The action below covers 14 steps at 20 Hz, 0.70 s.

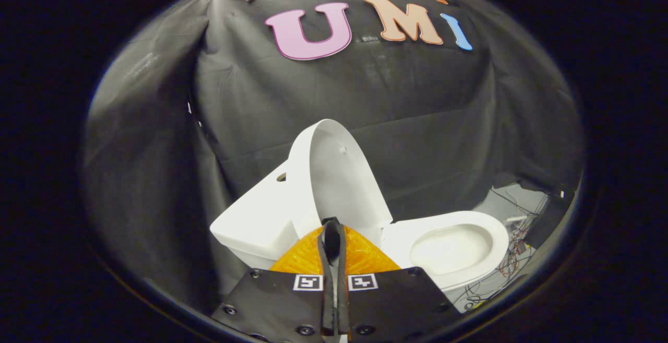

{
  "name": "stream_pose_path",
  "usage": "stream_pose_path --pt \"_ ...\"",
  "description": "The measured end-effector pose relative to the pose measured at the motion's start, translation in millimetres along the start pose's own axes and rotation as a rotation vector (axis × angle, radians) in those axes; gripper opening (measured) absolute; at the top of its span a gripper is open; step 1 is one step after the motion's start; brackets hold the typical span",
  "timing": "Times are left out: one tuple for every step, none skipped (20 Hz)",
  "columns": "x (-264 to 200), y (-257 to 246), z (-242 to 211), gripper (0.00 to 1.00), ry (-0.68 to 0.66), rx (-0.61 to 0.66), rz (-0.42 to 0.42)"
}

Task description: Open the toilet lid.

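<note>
In the gripper view, the gripper (332,228) has its fingers pressed together with nothing between them. Just beyond the tips stands the toilet lid (334,176) — raised upright against the tank (255,217). The open toilet seat (451,246) lies beside it — cables (514,251) trail past it.

A dim booth is shown with strong fisheye bending toward the edges, while the glossy white ceramic toilet (454,249) is brightly lit from above and the nearby gripper (332,228) is slightly blurred.
</note>
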<state>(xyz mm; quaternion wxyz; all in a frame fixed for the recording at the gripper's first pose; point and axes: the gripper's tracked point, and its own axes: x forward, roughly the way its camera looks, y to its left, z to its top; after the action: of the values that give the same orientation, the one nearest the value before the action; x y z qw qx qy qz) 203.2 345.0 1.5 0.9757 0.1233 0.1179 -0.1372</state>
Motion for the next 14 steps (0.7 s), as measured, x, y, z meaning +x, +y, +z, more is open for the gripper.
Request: stream_pose_path --pt "2 1 1 0.03 -0.003 -0.004 -0.009" --pt "1 2 2 0.03 -0.002 -0.012 -0.018" --pt "1 3 1 0.03 -0.002 -0.019 -0.027" --pt "1 6 0 0.03 -0.004 -0.032 -0.035" --pt "2 7 -1 0.03 -0.003 -0.049 -0.046" --pt "1 8 1 0.03 -0.01 -0.074 -0.064" --pt "2 6 0 0.03 -0.008 -0.099 -0.077" --pt "1 10 -1 0.03 -0.012 -0.114 -0.069" --pt "3 9 -4 0.08 -0.006 -0.116 -0.074" --pt "1 8 0 0.12 -0.02 -0.112 -0.081" --pt "5 15 -4 0.22 -0.012 -0.1 -0.04" --pt "5 20 -5 0.31 -0.019 -0.1 -0.003" --pt "-3 27 -2 0.41 -0.027 -0.104 0.028" --pt "-7 30 1 0.51 -0.035 -0.123 0.052"
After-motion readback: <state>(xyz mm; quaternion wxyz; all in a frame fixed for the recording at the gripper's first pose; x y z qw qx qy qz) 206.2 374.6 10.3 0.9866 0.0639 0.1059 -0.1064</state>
